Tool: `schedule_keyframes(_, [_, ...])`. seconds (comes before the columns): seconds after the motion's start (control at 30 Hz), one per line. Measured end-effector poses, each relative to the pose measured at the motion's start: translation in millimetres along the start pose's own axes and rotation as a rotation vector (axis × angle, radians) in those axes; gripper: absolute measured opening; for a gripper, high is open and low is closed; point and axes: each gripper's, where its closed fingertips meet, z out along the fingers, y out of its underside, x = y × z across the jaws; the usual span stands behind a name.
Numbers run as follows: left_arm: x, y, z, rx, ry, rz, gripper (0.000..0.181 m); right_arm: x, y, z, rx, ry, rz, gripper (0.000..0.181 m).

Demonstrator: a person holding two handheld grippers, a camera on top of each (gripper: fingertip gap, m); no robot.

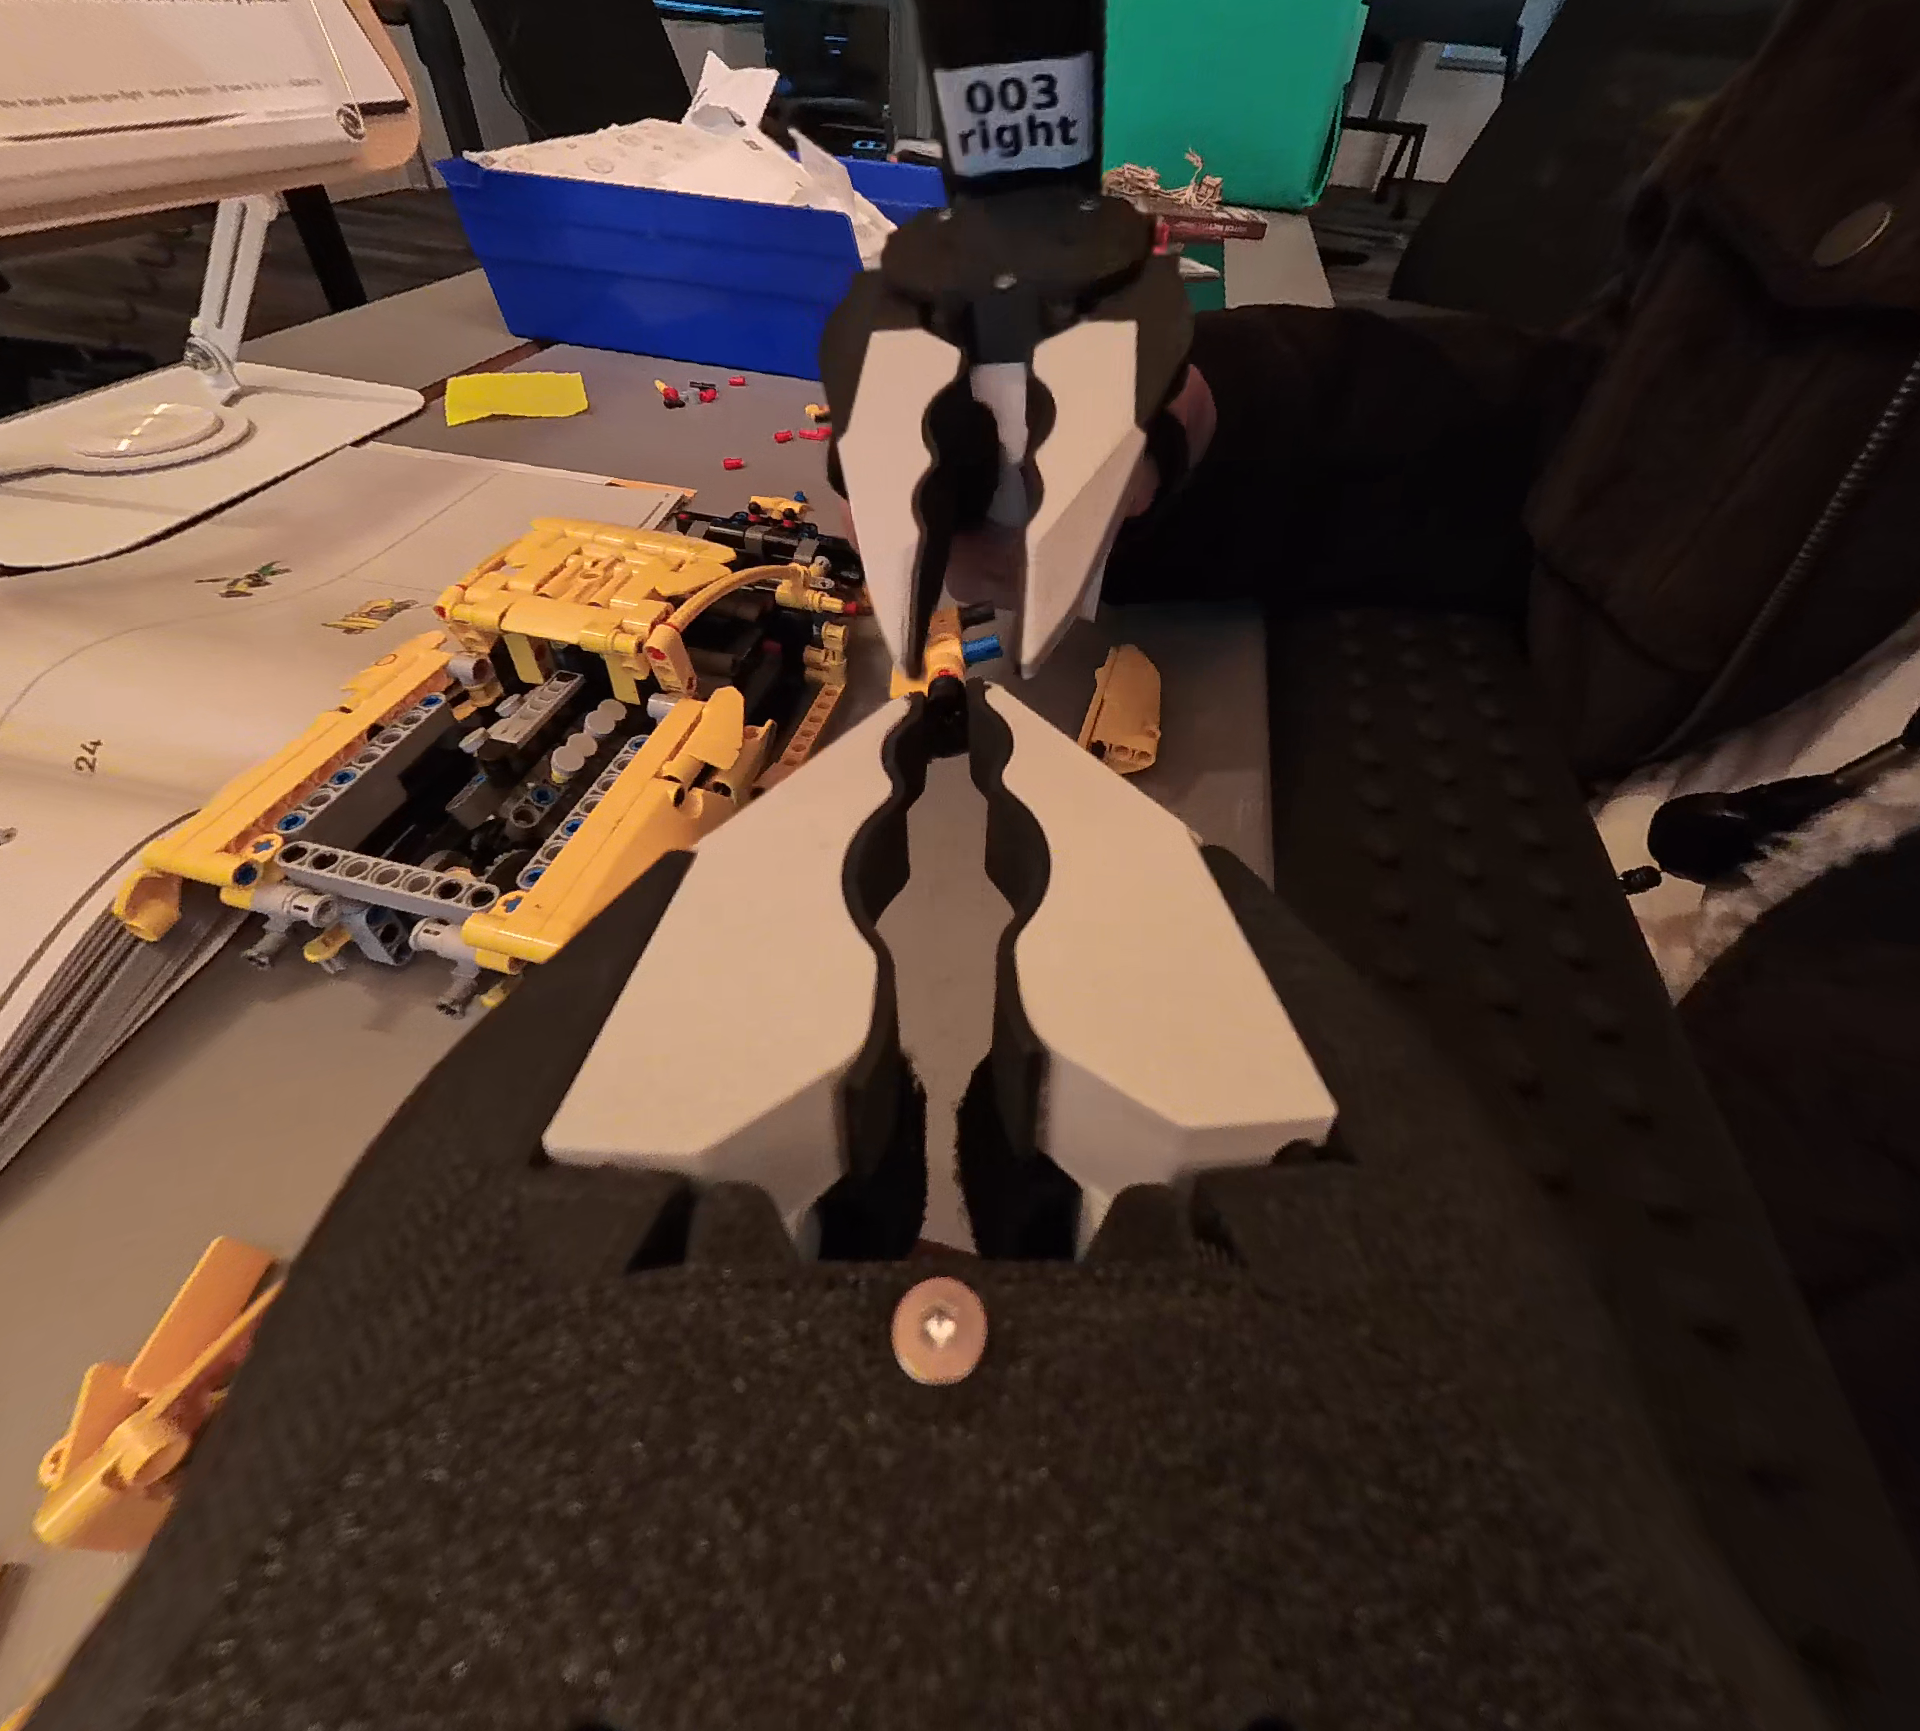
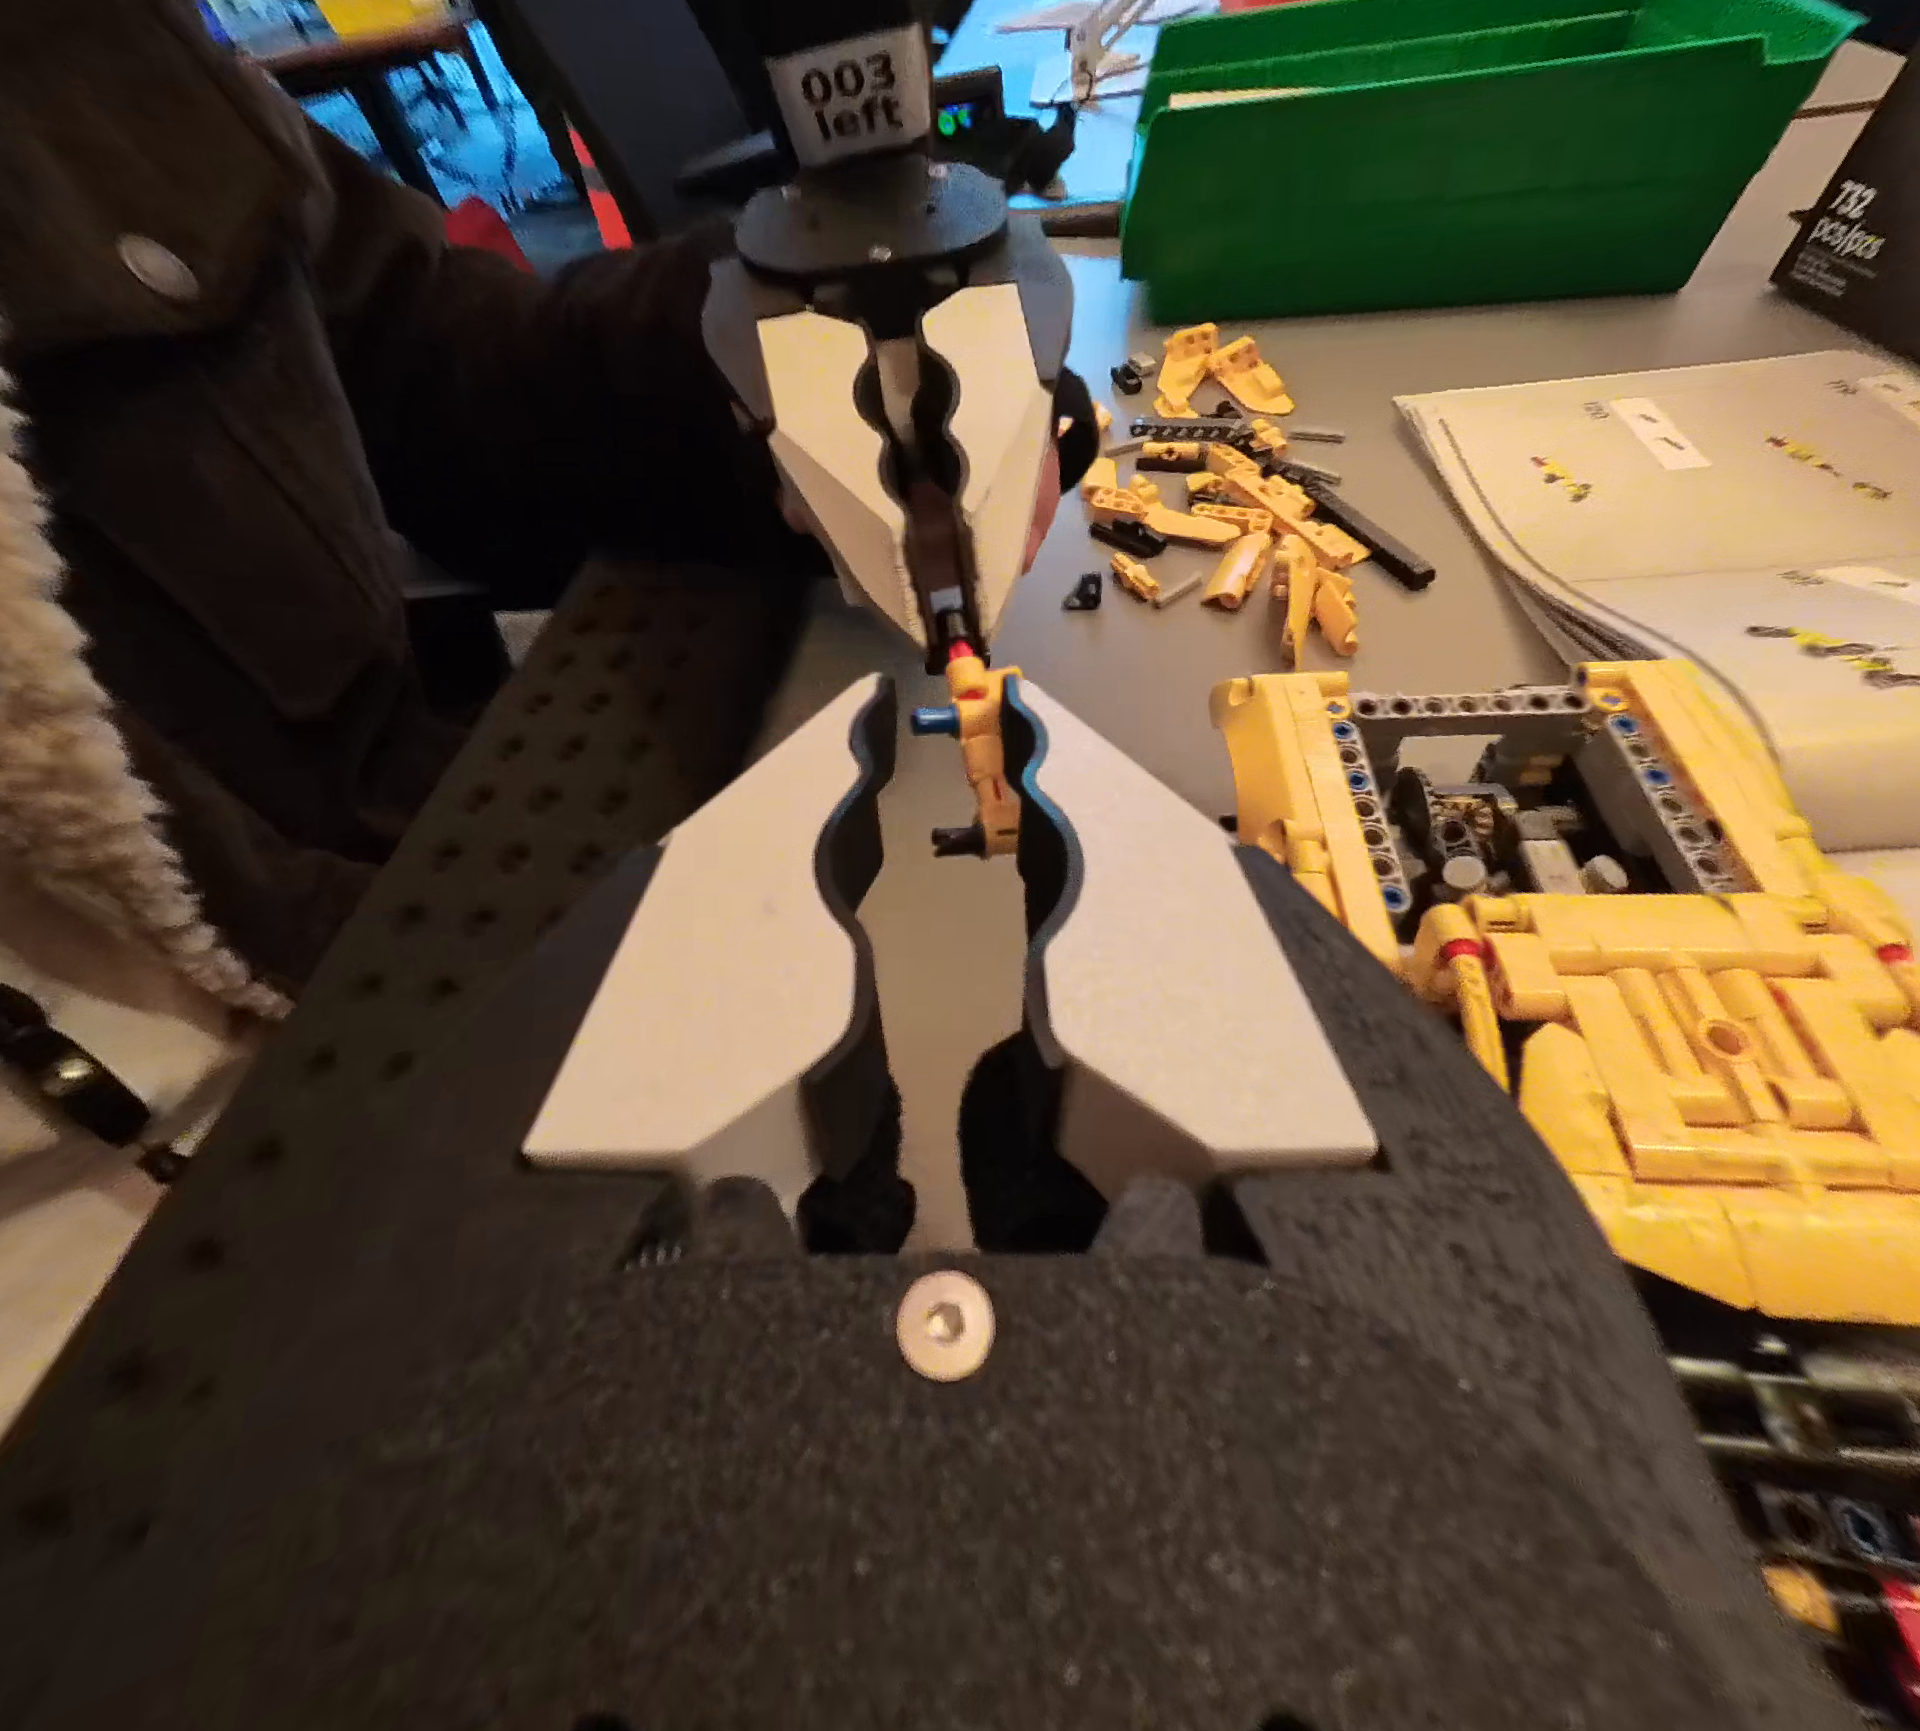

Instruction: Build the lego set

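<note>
Two hand-held grippers meet tip to tip above a grey table [image 1: 623,1110], each with pale grey wedge-shaped fingers edged in wavy black pads. The left gripper [image 1: 943,713] is nearly closed, its tips pinching a small black pin [image 1: 943,696] at the end of a yellow lego piece [image 2: 985,767]. The right gripper [image 2: 951,705] stands a little wider; the slim yellow piece, studded with a blue pin [image 2: 932,721] and a black one, rests against its right finger pad, though whether it is firmly clamped cannot be told.

Left of the grippers in the left wrist view lies the partly built model [image 1: 499,746], a long yellow shell over a grey perforated frame and dark gears, resting on an open instruction booklet [image 1: 208,642]. Farther off sit a glossy blue plastic bin [image 1: 644,268] stuffed with crumpled white bags and scattered red pins [image 1: 732,463]. The right wrist view shows a heap of loose yellow and black parts [image 2: 1236,507] near a green bin [image 2: 1455,154]. A dark sleeve [image 2: 468,393] reaches in behind.
</note>
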Motion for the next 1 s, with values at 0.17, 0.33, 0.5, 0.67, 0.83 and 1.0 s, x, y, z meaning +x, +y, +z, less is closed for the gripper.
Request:
schedule_keyframes(0.17, [-2.2,4.3,1.7,-0.013,0.01,-0.051,0.006,5.4,6.8,4.6,-0.113,0.141,-0.213,0.016])
schedule_keyframes(0.33, [-6.0,11.1,4.8,-0.039,0.002,-0.09,0.006,12.6,14.4,7.1,-0.253,0.301,-0.427,0.011])
schedule_keyframes(0.5, [-9.9,17.2,7.1,-0.06,-0.011,-0.123,0.006,19.4,20.8,8.6,-0.386,0.405,-0.512,0.006])
schedule_keyframes(0.67, [-12.8,10.8,6.5,-0.016,-0.037,-0.114,0.006,22.0,17.2,9.9,-0.364,0.437,-0.456,0.005])
schedule_keyframes(0.83, [-12.6,6.0,5.1,0.015,-0.041,-0.108,0.006,22.0,10.3,9.2,-0.326,0.465,-0.459,0.005])
schedule_keyframes(1.0, [-11.1,4.5,4.9,0.031,-0.023,-0.122,0.006,20.1,7.8,9.0,-0.305,0.458,-0.449,0.004])
